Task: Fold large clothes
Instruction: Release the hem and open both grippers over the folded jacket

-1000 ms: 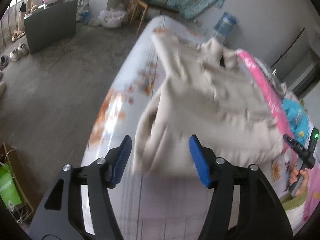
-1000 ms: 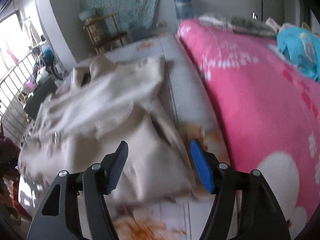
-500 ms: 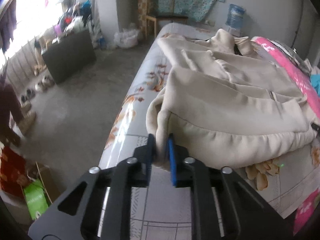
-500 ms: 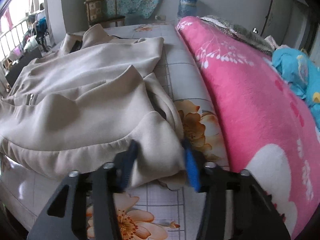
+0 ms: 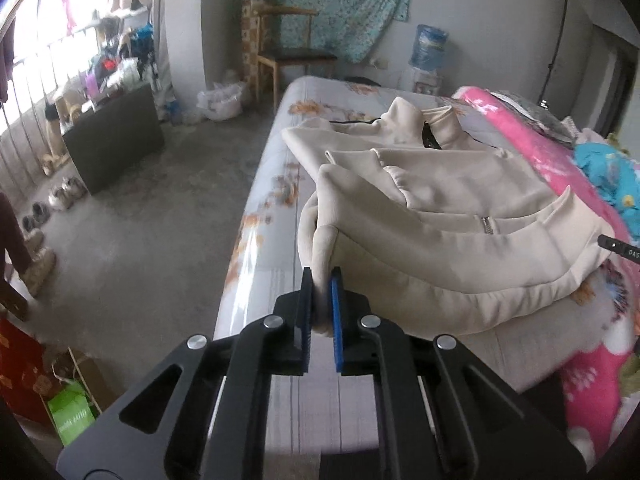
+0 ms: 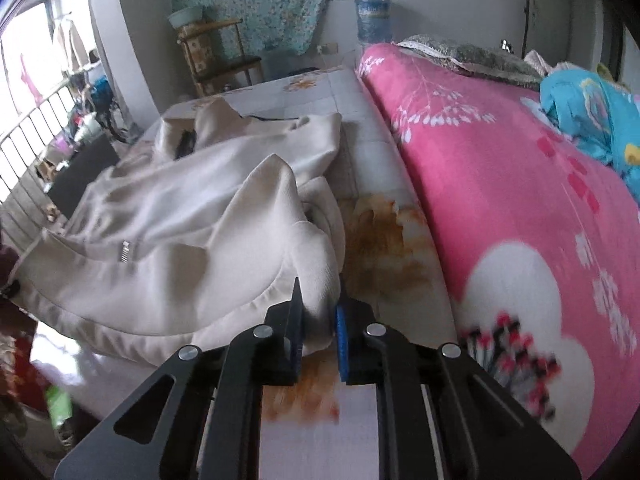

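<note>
Your left gripper, bottom middle of frame: jaws closing, pinching hem corner of cream jacket. Your right gripper: jaws closing, pinching other hem corner. Jacket lies mid-frame on flowered bed sheet, beside pink blanket.

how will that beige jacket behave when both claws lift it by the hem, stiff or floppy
Probably floppy: the beige jacket already sags in soft folds between the left claw and the right claw, both closing on its hem. It looks thick and padded, so fairly weighty; the middle will likely droop. The matte fabric bunched between the pads suggests little slipping.
</note>
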Tool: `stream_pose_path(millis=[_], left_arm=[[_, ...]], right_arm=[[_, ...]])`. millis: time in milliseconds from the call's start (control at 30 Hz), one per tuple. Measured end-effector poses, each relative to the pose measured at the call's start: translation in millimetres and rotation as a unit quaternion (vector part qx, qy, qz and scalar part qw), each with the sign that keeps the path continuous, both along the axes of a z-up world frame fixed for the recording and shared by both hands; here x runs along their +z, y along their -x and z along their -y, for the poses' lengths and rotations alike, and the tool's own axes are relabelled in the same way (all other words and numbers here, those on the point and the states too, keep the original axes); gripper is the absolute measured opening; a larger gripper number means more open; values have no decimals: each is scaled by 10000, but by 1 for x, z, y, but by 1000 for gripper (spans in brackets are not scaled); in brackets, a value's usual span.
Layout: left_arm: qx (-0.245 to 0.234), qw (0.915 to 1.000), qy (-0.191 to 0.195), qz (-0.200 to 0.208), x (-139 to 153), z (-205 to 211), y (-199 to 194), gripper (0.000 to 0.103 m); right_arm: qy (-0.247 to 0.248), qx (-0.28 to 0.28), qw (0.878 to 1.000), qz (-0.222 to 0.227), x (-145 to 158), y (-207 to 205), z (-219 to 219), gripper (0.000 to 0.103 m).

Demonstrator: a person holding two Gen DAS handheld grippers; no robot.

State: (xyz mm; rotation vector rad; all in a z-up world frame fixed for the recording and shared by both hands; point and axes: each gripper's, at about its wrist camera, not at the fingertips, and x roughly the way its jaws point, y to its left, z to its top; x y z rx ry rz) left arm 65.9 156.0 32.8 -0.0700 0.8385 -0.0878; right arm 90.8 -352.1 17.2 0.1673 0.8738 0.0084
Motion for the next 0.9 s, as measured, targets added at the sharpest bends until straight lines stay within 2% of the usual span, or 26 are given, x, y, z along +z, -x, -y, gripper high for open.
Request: stream_pose_path(millis=[67,167,200,233,267,300,367,433,533,600,667,767,867,900], left_arm=[[31,9997,135,-180,-3,-14,18,8],[129,9985,171,-495,-24,-30,29,11],[201,9980,132,-592,-32,-34,31,16],[372,9969,45,-685,-40,-41,31,15],[513,9964,1,-678,-41,-48,31,15],[585,9963,18,-626,-39,-52,31,16],[624,9973,234,-322,-27,-61,34,19],[467,9982,377,-71,-16,-55,34,26],[-195,9979,623,0,-13,-18,21,32],[-688,9946,767,-126,-21,17,12,36],[-1069,9911,756,-258,-32,51,4,37],[-1458,9886,301,-208,-49,107,-5,37],[-1537,9873,-169,-373,-71,138,-13,36],[-1505,9877,-333,-257,-74,144,-12,35]], right_arm=[[-189,15,9998,-60,1,20,5,14],[-650,33,9970,-411,-13,44,13,22],[-623,20,9962,-606,-23,49,14,28],[-383,-72,9963,-761,-29,51,14,33],[9,-244,9958,-888,-33,54,15,35],[134,-298,9955,-886,-32,56,15,40],[114,-328,9975,-609,-18,64,14,46],[167,-263,9990,-321,-4,66,6,54],[174,281,9994,-38,8,55,-28,59],[29,808,9967,-79,1,38,-57,59],[-47,1168,9928,-268,-13,22,-83,59],[-28,1435,9881,-549,-31,4,-114,59],[186,1567,9847,-738,-49,-9,-133,58],[330,1567,9847,-682,-49,-8,-136,52]])
